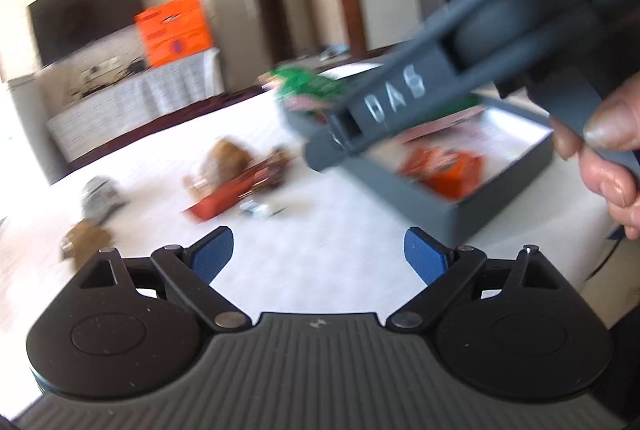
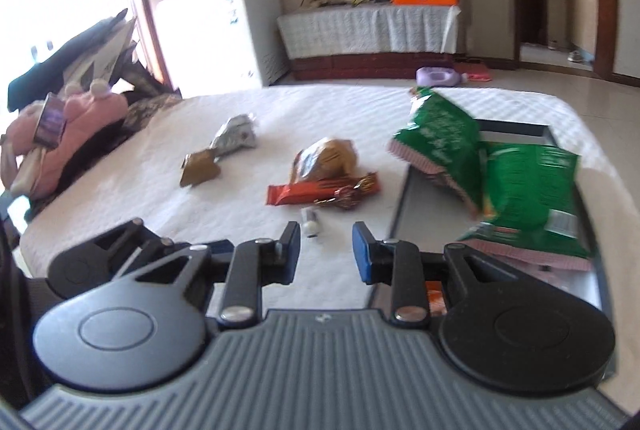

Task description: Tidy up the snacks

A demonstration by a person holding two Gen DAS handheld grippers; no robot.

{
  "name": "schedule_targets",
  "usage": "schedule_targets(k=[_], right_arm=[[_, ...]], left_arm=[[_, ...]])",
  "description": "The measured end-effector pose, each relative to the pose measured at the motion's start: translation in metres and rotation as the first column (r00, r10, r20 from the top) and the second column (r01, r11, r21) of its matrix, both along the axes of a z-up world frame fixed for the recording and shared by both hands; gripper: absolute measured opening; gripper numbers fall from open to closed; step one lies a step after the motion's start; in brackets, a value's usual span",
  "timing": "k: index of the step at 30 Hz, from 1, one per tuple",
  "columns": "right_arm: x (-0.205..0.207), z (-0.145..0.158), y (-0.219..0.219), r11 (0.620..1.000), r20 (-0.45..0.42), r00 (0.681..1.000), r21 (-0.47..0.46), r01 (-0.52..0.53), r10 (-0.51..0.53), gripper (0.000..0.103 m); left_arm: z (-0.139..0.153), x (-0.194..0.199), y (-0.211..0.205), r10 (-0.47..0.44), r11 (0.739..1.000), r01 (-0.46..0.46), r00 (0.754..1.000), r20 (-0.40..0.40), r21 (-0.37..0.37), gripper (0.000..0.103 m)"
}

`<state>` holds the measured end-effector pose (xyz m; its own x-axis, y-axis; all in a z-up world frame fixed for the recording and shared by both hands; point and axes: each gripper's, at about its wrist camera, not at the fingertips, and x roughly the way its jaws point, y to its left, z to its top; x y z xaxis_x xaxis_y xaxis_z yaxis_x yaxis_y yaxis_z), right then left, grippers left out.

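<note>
My left tool [image 1: 319, 250] hung released and empty. My right tool [image 2: 326, 250] was released too; two green crinkly snack bags [image 2: 528, 198] lay in the shallow grey tray [image 2: 404, 206] ahead-right, an orange-brown wrapped bar [image 2: 316, 192] straight ahead on the white-covered surface [image 2: 160, 166].

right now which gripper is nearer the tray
Right. The right gripper hangs at the tray's near left corner; the left gripper sits further back over the white cover.

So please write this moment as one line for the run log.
left hand-held gripper: open, empty | right hand-held gripper: open, empty | green bags: in tray | orange bar: on bed
</note>
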<state>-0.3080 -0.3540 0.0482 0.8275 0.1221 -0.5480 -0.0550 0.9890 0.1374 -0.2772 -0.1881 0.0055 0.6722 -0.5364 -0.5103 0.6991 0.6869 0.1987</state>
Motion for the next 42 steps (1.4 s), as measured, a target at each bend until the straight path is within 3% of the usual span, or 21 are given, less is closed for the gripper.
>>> schedule_targets(k=[3,7,13,17,20,24,31,37,40,42], right_arm=[[0.021,-0.010,0.012,0.999,-0.046,0.999,-0.025,-0.019,0.018,0.032],[0.041,-0.017,0.023,0.999,-0.076,0.997,-0.042,-0.024,0.021,0.032],[0.072,-0.025,0.036,0.989,-0.119,0.993,-0.146,-0.032,0.015,0.031],[0.089,-0.037,0.034,0.987,-0.184,0.983,-0.153,-0.054,0.025,0.032],[0.089,-0.035,0.034,0.986,-0.195,0.980,-0.151,-0.072,0.042,0.026],[0.079,-0.031,0.030,0.987,-0.195,0.980,-0.143,-0.075,0.046,0.026],[0.048,-0.010,0.008,0.997,-0.132,0.991,-0.068,-0.027,0.018,0.025],[0.039,-0.012,-0.002,0.998,-0.149,0.989,-0.064,-0.011,0.001,0.022],[0.041,-0.019,-0.001,0.995,-0.182,0.983,-0.100,-0.028,0.009,0.022],[0.041,-0.021,0.001,0.992,-0.193,0.981,-0.124,-0.036,0.011,0.024]], left_arm=[[-0.002,0.021,0.013,0.118,0.992,-0.117,0.993,-0.008,0.047,0.095],[-0.001,0.042,0.030,0.208,0.978,-0.206,0.977,-0.043,0.041,0.095],[-0.003,0.048,0.038,0.216,0.976,-0.213,0.974,-0.071,0.041,0.095],[-0.003,0.051,0.035,0.215,0.976,-0.212,0.973,-0.081,0.042,0.095],[-0.005,0.056,0.034,0.224,0.975,-0.222,0.970,-0.097,0.032,0.095],[-0.007,0.062,0.030,0.223,0.975,-0.223,0.967,-0.120,0.017,0.095],[-0.003,0.060,0.009,0.159,0.987,-0.160,0.982,-0.105,0.001,0.094],[0.014,0.067,-0.008,-0.003,0.993,0.001,1.000,0.022,0.117,0.094],[0.018,0.071,0.000,-0.124,0.980,0.117,0.992,0.033,0.161,0.094],[0.015,0.072,0.011,-0.146,0.978,0.139,0.989,0.030,0.157,0.095]])
